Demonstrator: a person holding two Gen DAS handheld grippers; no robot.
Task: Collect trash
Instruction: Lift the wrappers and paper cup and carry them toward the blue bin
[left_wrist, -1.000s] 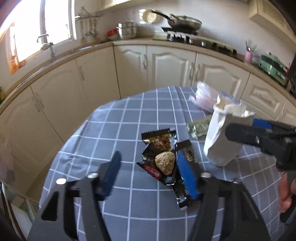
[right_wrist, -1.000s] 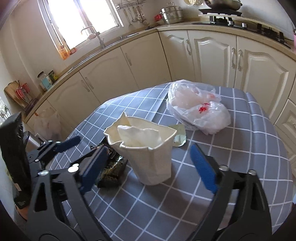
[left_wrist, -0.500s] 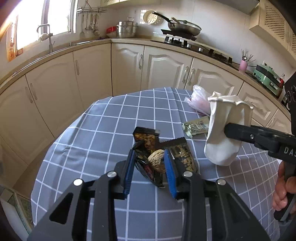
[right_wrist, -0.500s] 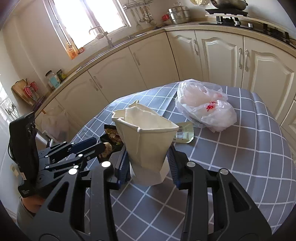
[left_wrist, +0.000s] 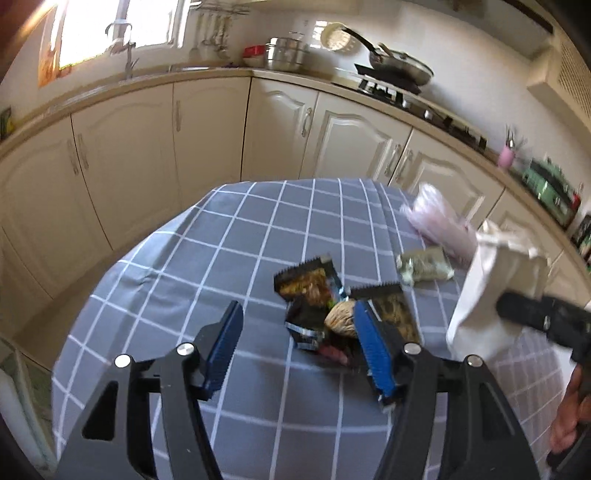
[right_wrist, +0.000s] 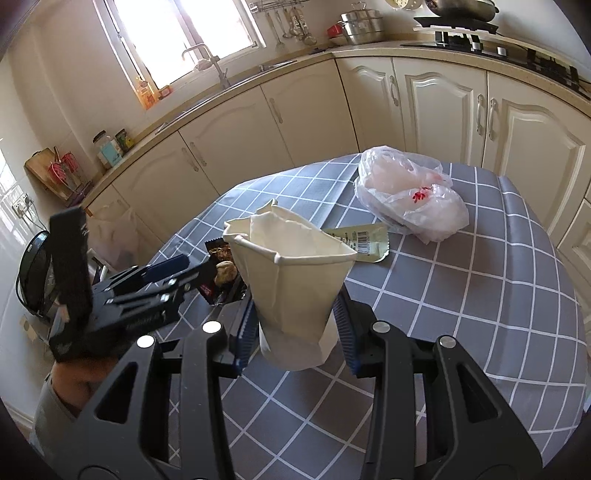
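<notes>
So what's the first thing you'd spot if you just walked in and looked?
Probably the white paper bag, standing open-topped and squeezed in the right gripper near the table's front edge. Next, the heap of shiny snack wrappers mid-table, with the open left gripper right at it. Behind sits a crinkly clear plastic bag.

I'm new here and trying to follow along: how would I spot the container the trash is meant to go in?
Find the round table with the grey checked tablecloth. At its near edge the right gripper is clamped on a tall cream paper bag, open at the top. Unlike the crinkled clear plastic bag behind it and the flat dark snack wrappers to its left, it stands upright.
</notes>
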